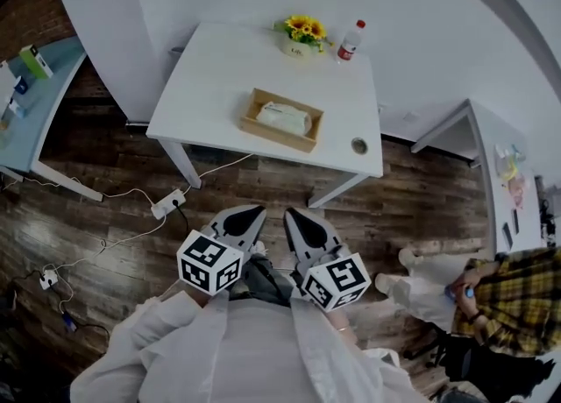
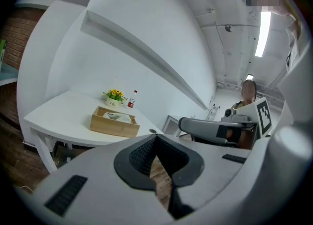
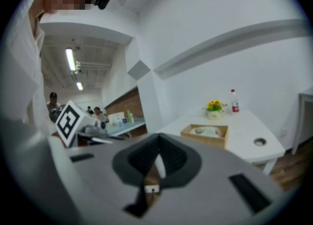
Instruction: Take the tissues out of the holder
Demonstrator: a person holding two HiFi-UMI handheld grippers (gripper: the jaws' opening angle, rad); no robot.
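Note:
On the white table lies a shallow wooden holder with a white pack of tissues in it. The holder and tissues also show in the left gripper view, and the same holder in the right gripper view. Both grippers hang close to my body, well short of the table's front edge. My left gripper is shut and empty, its tips meeting. My right gripper is shut too, with nothing between its jaws.
A pot of yellow flowers and a red-capped bottle stand at the table's back edge, a small round object at its front right corner. A power strip with cables lies on the wood floor. A person sits at right.

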